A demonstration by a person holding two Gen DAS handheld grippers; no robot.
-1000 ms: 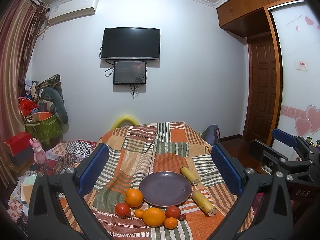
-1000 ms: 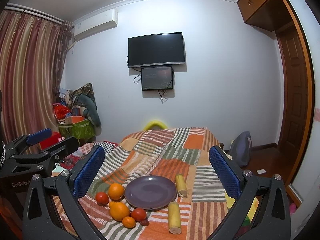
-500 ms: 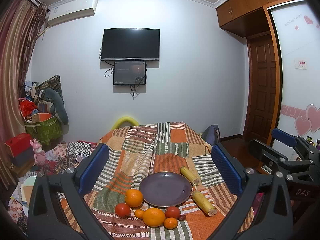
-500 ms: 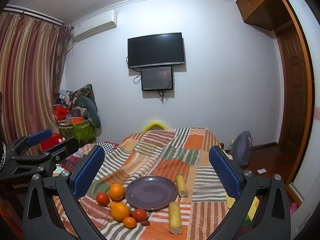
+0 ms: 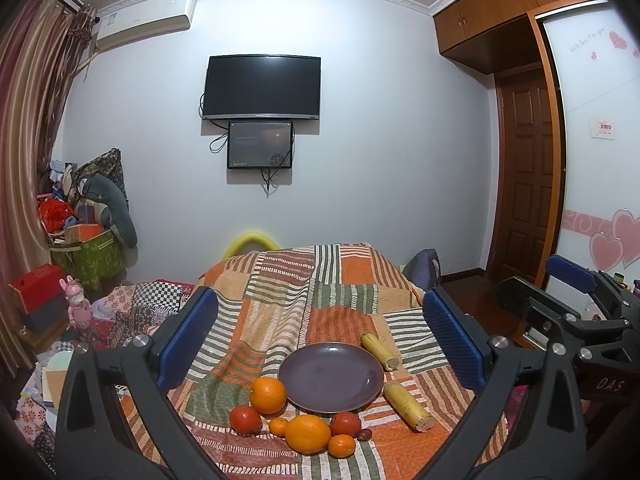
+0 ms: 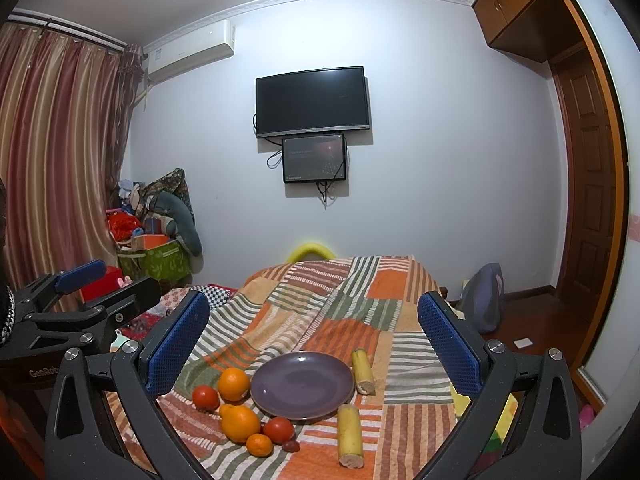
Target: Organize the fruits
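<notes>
- Right now both claws stand wide and hold nothing: the left gripper [image 5: 320, 332] and the right gripper [image 6: 312, 336] hang above the near end of the patchwork blanket [image 5: 340, 280], well apart from the fruit.
- The purple plate [image 5: 331, 376] lies bare on the blanket; none of the fruit is on it, so by my reading the sorting is not yet begun.
- On the plate's left lie a big orange [image 5: 268, 395] and a tomato [image 5: 245, 419]; in front sit a larger orange [image 5: 308, 433], a second tomato [image 5: 345, 424], two small mandarins [image 5: 341, 445] and a dark little fruit [image 5: 364, 434], several of them touching.
- On the right two banana pieces [image 5: 408, 406] lie just beside the rim.
- Likely risk: the front fruits are so tightly packed that a wide claw coming down on one may nudge its neighbours, and round fruit on soft, creased cloth could roll off toward the edge.
- Tomatoes probably bruise or split under a hard squeeze; the cut bananas may squash.
- The plate rests on yielding bedding, so fruit set on its rim could tip it.
</notes>
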